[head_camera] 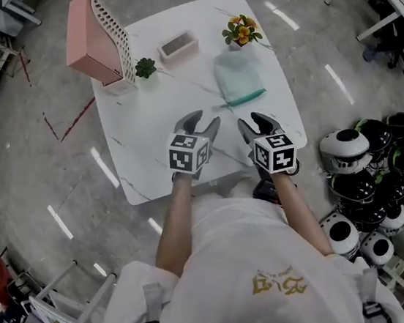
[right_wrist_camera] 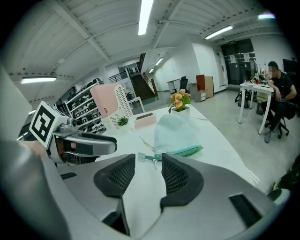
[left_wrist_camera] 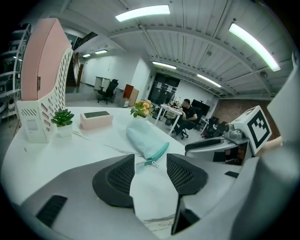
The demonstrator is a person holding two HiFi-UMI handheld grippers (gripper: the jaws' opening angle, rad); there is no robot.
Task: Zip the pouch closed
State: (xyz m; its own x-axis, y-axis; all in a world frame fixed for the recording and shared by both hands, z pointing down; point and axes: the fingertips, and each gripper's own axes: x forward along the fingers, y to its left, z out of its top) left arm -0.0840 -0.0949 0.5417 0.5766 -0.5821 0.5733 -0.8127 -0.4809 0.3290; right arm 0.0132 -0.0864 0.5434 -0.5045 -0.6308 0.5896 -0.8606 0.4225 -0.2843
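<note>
A pale mint pouch (head_camera: 237, 78) with a teal zipper along its near edge lies on the white marble table (head_camera: 153, 126), right of centre. The same pouch (left_wrist_camera: 143, 137) shows ahead of the left jaws, its zipper pull (left_wrist_camera: 153, 162) pointing at me. In the right gripper view the pouch (right_wrist_camera: 175, 135) lies just beyond the jaws, zipper (right_wrist_camera: 183, 152) gaping at the right end. My left gripper (head_camera: 204, 126) and right gripper (head_camera: 254, 124) hover side by side over the table's near part, short of the pouch. Both stand open with nothing between the jaws.
A pink and white file holder (head_camera: 101, 39) stands at the table's far left, with a small green plant (head_camera: 145, 68) and a pink box (head_camera: 177, 46) beside it. Orange flowers (head_camera: 242, 30) sit behind the pouch. Black and white helmets (head_camera: 371, 164) crowd the floor at right.
</note>
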